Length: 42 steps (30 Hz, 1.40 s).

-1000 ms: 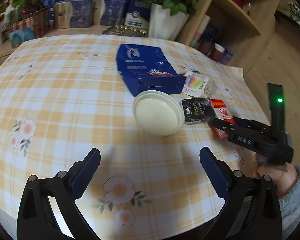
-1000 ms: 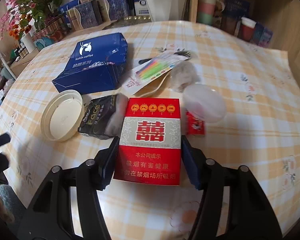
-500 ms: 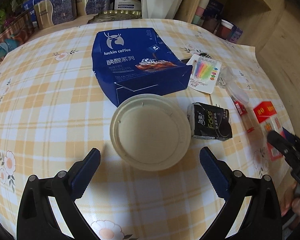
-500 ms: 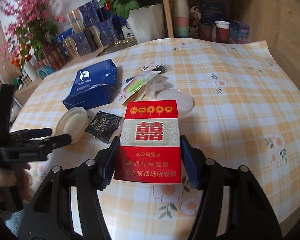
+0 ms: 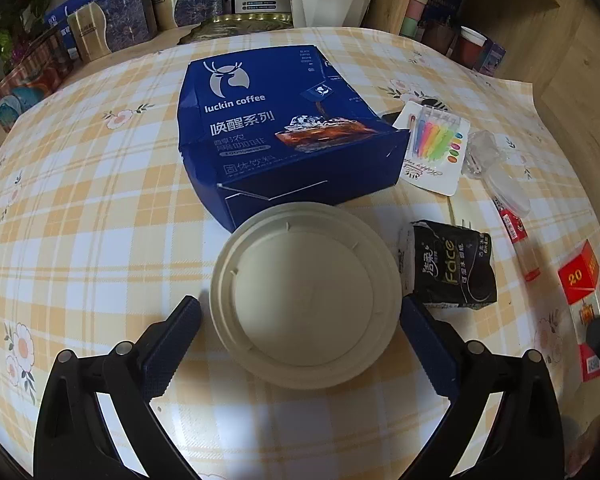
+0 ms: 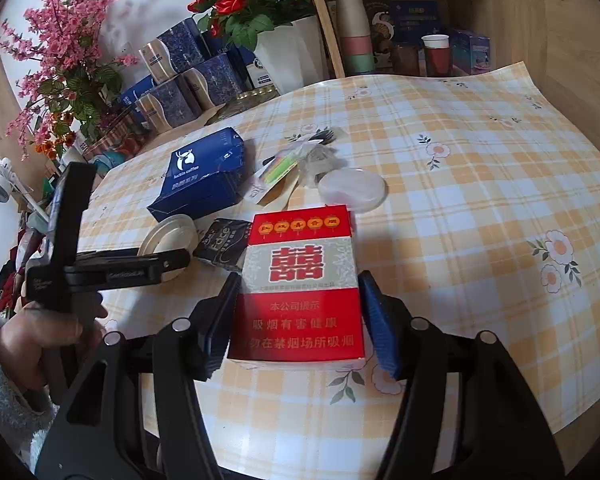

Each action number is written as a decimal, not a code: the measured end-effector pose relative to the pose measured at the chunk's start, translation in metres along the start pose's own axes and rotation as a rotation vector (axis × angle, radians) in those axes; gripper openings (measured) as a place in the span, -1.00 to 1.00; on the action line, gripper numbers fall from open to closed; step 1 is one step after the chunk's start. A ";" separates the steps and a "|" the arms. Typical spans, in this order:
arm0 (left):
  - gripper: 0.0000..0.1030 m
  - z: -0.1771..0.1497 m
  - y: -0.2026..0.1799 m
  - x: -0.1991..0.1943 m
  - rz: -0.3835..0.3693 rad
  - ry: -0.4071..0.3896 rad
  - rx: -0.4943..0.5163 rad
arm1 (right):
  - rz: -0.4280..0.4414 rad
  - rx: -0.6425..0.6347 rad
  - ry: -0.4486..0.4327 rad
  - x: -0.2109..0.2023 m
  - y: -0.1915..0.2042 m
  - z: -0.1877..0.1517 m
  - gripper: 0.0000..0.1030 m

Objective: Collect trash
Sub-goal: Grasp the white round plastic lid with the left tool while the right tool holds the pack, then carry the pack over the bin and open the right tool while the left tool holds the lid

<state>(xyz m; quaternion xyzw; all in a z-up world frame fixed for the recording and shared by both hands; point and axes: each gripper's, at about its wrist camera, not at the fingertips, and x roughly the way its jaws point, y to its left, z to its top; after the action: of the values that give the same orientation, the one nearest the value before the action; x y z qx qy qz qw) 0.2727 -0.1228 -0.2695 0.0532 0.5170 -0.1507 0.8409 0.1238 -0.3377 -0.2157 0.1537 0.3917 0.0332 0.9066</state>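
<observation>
Since a second ago the left claw has closed in on the cream lid, which now lies on the counter between its wide-spread fingers; whether they touch its rim is hard to tell. The right claw has carried the red cigarette pack up off the counter, clenched on both its sides. The black tissue pack lies just beside the lid.

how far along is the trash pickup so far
Early. In hand: the right tongs grip the red and white cigarette box, lifted off the table. The open left tongs straddle the round cream lid, not yet gripped. Left: blue coffee box, black tissue pack, candle card.
</observation>
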 end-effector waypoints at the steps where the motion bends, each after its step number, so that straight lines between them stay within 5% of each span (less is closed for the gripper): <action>1: 0.88 0.001 0.000 0.001 0.006 -0.001 0.003 | 0.006 0.004 0.001 0.000 0.000 -0.001 0.16; 3: 0.88 0.002 -0.002 0.003 0.021 -0.006 0.012 | 0.011 0.006 0.003 0.000 0.001 -0.002 0.16; 5: 0.64 0.002 -0.004 0.000 0.025 -0.032 0.028 | 0.014 0.007 0.008 0.000 0.002 -0.005 0.16; 17: 0.61 -0.037 0.014 -0.056 -0.098 -0.066 -0.012 | 0.032 0.003 0.021 -0.014 0.010 -0.015 0.16; 29: 0.61 -0.137 0.014 -0.169 -0.189 -0.180 -0.001 | 0.066 -0.047 0.033 -0.062 0.026 -0.051 0.16; 42: 0.61 -0.205 0.037 -0.206 -0.208 -0.177 -0.075 | 0.105 -0.170 0.183 -0.080 0.062 -0.123 0.16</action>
<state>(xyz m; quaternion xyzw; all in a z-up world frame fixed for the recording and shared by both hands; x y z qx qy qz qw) 0.0223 0.0039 -0.1838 -0.0458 0.4490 -0.2219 0.8643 -0.0169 -0.2617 -0.2199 0.0928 0.4599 0.1277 0.8739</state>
